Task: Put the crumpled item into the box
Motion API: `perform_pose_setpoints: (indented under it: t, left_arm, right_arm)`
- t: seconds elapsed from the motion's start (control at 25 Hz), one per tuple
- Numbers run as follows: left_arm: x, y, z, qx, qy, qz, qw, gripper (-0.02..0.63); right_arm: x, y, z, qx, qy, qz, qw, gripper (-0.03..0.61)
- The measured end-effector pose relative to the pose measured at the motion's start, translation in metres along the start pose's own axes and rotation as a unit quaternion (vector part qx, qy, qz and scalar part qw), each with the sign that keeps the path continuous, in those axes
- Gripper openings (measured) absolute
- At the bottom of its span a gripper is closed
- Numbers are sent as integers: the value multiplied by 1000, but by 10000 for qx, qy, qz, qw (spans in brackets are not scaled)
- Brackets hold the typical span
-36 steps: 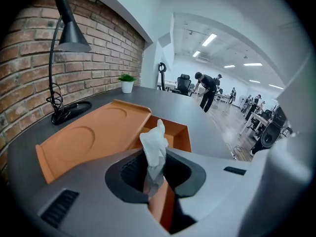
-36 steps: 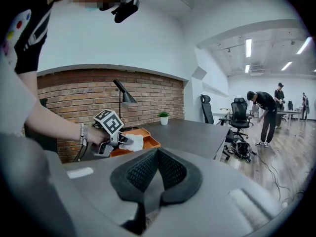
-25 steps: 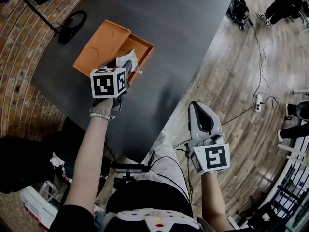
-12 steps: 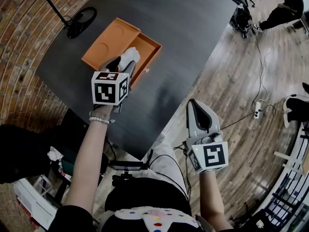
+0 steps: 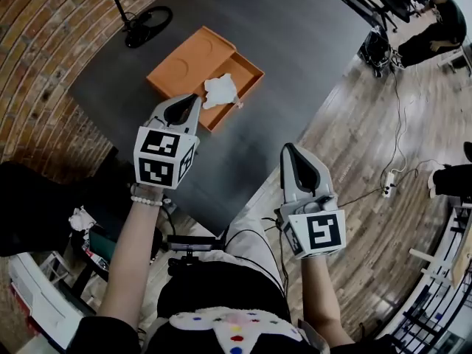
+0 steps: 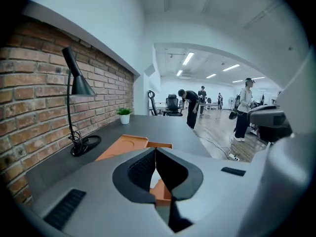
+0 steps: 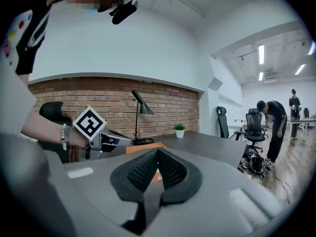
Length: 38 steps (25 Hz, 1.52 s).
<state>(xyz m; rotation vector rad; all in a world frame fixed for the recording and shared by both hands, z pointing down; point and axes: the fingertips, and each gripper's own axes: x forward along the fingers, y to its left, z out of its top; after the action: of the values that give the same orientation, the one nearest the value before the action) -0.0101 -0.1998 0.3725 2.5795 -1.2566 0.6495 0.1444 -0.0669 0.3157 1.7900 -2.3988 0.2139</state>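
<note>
Crumpled white paper [image 5: 220,90] lies inside the open orange box [image 5: 245,71] on the dark table [image 5: 295,35]. Left gripper [image 5: 195,97], jaws just closed and empty, hovers beside the box.

Two grippers showed: one left gripper [image 5: 190,99], one right gripper [image 5: 287,149]. One table [image 5: 310,43] bore one box [image 5: 248,69] at twelve o'clock with one crumpled item [image 5: 220,91] inside, one lamp [image 6: 79,85] at eleven o'clock, and one plant [image 6: 124,113].

Grey left gripper [image 5: 195,99], black-and-white marker cube [image 5: 164,158], pale bead bracelet [image 5: 146,198]
</note>
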Motion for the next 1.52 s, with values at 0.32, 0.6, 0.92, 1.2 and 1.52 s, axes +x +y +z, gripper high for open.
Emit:
perform_pose_setpoints:
  t: [0.32, 0.6, 0.92, 1.2, 1.52]
  left_arm:
    - [-83, -2, 30, 181, -629, 29, 9979, 6]
    - [-139, -13, 45, 298, -1013, 146, 9943, 6]
    - [-173, -24, 46, 503, -1137, 139, 9921, 6]
    - [-183, -22, 36, 462, -1115, 81, 9927, 6]
    - [-181, -21, 29, 485, -1006, 98, 9937, 6]
  right_arm:
    - [-2, 34, 26, -164, -224, 206, 9994, 9]
    - [-5, 52, 43, -247, -332, 367, 9985, 9]
    - [-3, 68, 51, -290, -350, 586, 9972, 9]
    - [1, 75, 51, -359, -316, 680, 9965, 9]
    - [4, 81, 49, -386, -268, 734, 9962, 9]
